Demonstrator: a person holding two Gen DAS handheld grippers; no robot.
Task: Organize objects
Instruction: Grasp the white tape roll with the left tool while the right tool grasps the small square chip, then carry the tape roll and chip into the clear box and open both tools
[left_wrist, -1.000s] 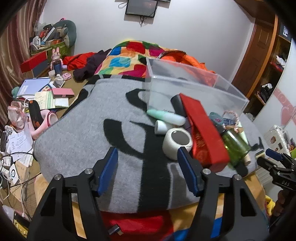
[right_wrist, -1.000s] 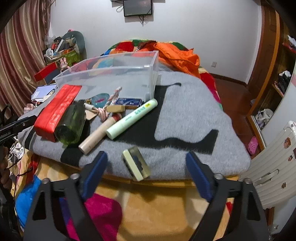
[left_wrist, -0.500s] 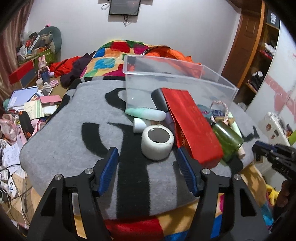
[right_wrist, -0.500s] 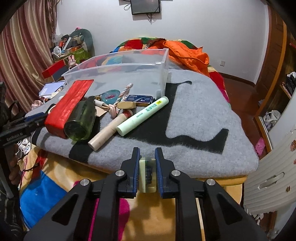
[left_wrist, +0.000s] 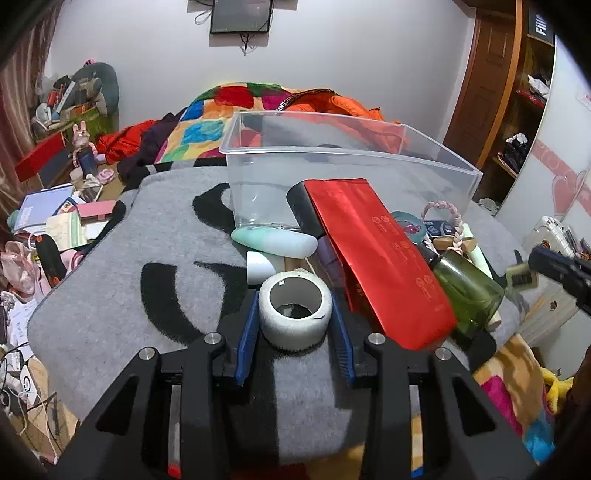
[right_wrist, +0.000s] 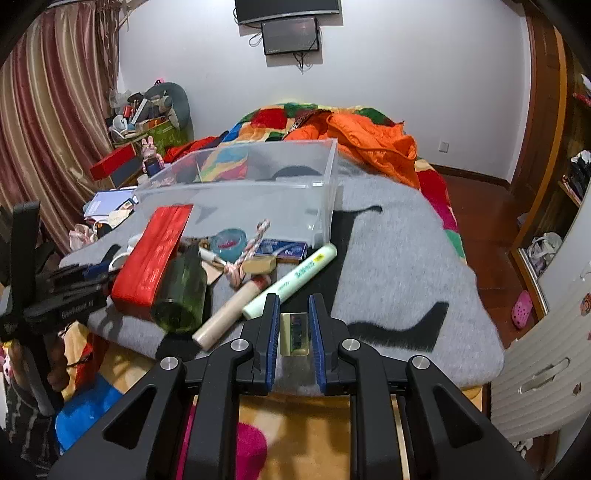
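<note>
Your left tool (left_wrist: 294, 325) is closing around the tape roll (left_wrist: 294, 312), its hole facing up. Your right tool (right_wrist: 294, 329) is gripping the small block (right_wrist: 294, 333), long axis running along the fingers.

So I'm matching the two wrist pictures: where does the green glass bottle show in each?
Left wrist: green glass bottle at right, beside the red box.
Right wrist: bottle left of centre, against the same box.
Shared landmark: clear plastic bin behind both.

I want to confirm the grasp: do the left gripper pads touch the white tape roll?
Touching. In the left wrist view, both blue pads of the closing left gripper meet the sides of the white tape roll, no gap visible.
</note>
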